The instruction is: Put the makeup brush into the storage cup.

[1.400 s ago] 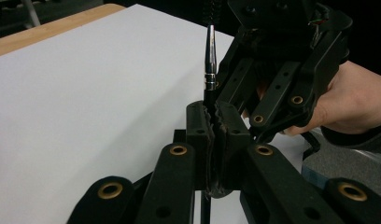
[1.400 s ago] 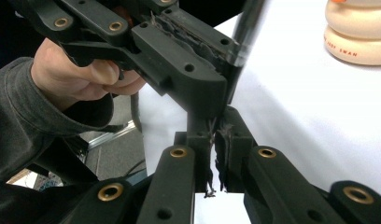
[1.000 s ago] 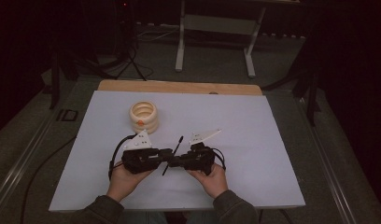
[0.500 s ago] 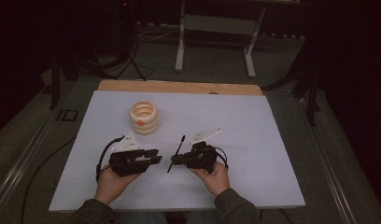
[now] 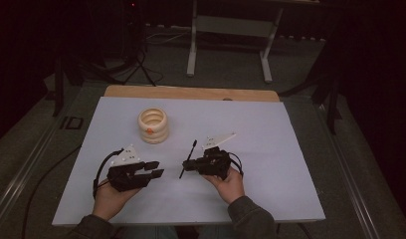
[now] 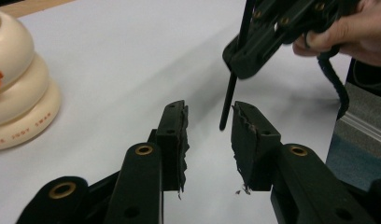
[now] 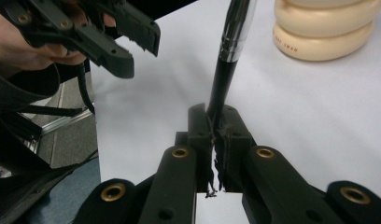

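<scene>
Near the front edge of the worktop, my left claw has just been opening and stands part-way apart with nothing between its pads. Just beside it, my right claw is clamped on the black pen, now held by that claw alone. Farther back, toward the left, the cream stacked-ring holder waits; I judge dropping the pen in remains.
</scene>
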{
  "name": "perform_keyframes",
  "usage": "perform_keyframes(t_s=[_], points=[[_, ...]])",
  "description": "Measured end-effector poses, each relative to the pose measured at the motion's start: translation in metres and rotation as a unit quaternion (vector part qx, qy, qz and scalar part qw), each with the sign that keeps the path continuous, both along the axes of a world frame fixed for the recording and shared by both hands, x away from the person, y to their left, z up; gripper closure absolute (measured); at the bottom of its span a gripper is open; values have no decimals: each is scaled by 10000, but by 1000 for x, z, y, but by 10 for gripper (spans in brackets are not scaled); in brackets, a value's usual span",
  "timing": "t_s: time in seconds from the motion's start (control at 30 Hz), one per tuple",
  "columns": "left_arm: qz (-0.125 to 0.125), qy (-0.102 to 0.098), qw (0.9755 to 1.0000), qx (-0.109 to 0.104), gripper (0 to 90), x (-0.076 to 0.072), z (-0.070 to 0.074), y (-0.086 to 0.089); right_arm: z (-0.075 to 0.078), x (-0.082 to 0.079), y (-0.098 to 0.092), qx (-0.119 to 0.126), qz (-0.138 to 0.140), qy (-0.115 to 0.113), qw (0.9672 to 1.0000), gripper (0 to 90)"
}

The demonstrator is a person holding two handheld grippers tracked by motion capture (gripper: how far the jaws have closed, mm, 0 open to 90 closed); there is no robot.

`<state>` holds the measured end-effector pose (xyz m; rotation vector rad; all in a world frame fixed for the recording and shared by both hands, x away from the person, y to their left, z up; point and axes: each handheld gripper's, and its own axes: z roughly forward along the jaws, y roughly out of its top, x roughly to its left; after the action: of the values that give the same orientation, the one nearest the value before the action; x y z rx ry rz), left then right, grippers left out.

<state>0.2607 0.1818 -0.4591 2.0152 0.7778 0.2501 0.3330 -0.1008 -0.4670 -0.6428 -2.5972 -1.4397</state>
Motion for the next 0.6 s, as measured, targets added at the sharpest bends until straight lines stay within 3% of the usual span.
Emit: perform_keyframes(t_s=[0.6], points=[[80, -19, 10000, 40, 601, -1, -7, 8, 17, 19, 2, 23, -128, -85, 9999, 854]])
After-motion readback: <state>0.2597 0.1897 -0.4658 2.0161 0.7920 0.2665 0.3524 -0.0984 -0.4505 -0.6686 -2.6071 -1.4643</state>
